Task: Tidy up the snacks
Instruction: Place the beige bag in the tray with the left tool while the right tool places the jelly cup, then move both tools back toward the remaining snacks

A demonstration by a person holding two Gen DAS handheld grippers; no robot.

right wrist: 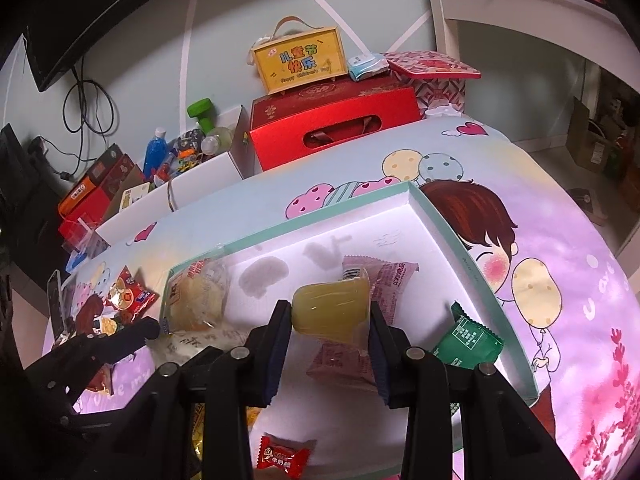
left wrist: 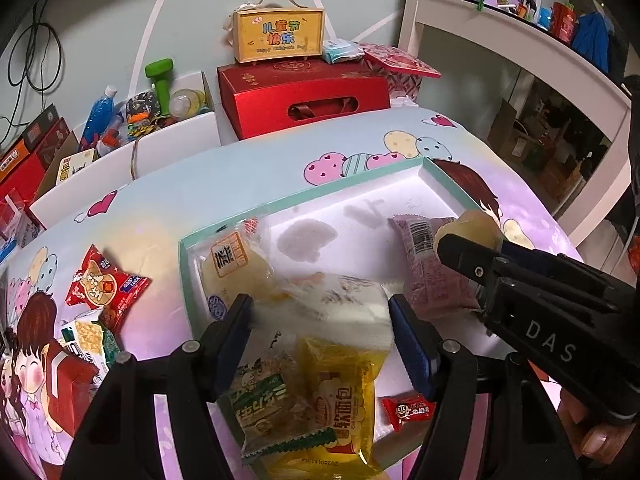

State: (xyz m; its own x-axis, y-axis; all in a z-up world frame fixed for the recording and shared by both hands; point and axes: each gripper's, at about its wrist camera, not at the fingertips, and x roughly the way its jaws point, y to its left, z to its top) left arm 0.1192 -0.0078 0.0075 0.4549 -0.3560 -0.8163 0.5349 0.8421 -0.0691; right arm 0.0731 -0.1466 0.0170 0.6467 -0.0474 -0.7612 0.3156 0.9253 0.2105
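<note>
Item: jelly cup [right wrist: 330, 312], yellow. We hold it in the right gripper [right wrist: 330, 322], pressed between both pads and hanging above the white tray [right wrist: 472, 280], over a pink packet [right wrist: 384, 280], presumably to be set down inside.

Item: left gripper [left wrist: 320, 318], jaws wide apart and gripping nothing, poised over a clear bread bag [left wrist: 340, 300] in the tray.

Item: red packet [left wrist: 106, 284], on the cartoon cloth [left wrist: 160, 208] outside, not yet sorted.

Both fisheye views, evenly lit by soft indoor light with a purple-pink cast on the tablecloth [left wrist: 168, 184], show strong barrel distortion and dark vignetted corners, mild glare on the tray [right wrist: 400, 236], and slightly soft close foreground.
</note>
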